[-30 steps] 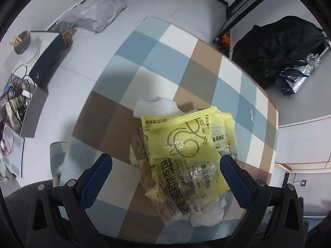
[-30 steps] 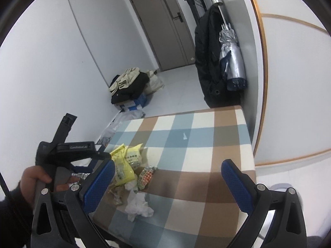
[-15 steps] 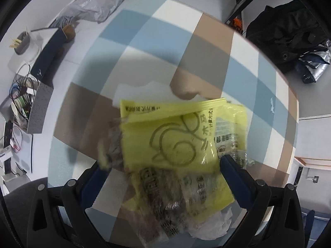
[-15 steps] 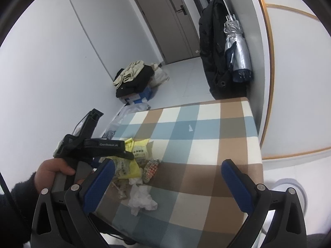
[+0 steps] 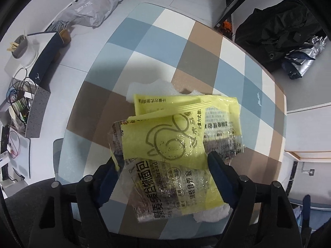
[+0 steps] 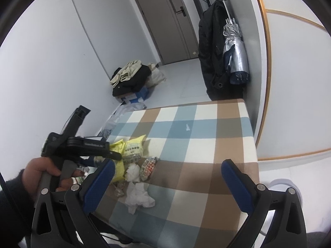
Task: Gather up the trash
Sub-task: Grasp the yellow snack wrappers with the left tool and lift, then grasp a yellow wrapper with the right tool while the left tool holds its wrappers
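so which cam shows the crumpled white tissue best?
Right wrist: the crumpled white tissue lies unobstructed on the checked tablecloth. Left wrist shows only a sliver under the yellow wrappers.

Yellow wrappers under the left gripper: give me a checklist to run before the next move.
1. Left gripper around the yellow wrappers: ok, fingers flank them.
2. Firm pinch on the wrappers: cannot tell, the film hides the contact.
3. Whole pile taken in: not ok, the crumpled tissue and the red snack packet lie outside.
4. Right gripper free to help: ok, open and holding nothing.
5. Small white scrap far out on the checked tablecloth: not ok, not yet collected.
6. Trash bin in sight: cannot tell.
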{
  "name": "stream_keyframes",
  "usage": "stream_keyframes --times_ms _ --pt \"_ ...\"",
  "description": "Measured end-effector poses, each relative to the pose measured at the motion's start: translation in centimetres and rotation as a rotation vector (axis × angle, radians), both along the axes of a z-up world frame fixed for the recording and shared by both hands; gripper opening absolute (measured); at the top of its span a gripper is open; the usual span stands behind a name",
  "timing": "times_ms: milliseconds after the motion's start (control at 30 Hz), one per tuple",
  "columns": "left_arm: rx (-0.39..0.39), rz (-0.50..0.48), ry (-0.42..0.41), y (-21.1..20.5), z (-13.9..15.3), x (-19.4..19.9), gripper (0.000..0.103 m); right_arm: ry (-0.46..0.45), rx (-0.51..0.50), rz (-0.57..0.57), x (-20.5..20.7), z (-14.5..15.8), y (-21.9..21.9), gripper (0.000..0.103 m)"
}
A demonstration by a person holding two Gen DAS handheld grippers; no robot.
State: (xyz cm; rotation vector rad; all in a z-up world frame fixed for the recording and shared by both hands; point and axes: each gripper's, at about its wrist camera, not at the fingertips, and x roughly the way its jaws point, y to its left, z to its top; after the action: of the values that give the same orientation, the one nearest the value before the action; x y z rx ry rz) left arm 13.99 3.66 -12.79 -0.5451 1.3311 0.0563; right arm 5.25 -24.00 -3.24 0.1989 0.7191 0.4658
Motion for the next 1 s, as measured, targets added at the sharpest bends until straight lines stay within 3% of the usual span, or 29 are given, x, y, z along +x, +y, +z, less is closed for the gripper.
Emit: stream_keyframes --times_ms 133,467,767,1000 --pt "-0.03 0.013 0.011 -0.4 1.2 -0.9 0.078 -0.005 -0.018 -0.005 -0.3 0.0 0.3 0.103" --pt "-0.133 -0.024 -0.051 0.8 2.6 -2.7 0.078 0.0 -0.053 -0.018 -0.6 -0.3 1.2 0.103" --pt "-0.253 -0.058 -0.25 3.7 5.1 -4.7 0.078 0.026 -0.098 0.018 1.0 0.6 3.3 0.103" --pt "-0.293 -0.037 -0.356 7.6 6.5 -5.9 0.078 0.109 -0.13 0.091 5.5 0.5 8.7 0.103"
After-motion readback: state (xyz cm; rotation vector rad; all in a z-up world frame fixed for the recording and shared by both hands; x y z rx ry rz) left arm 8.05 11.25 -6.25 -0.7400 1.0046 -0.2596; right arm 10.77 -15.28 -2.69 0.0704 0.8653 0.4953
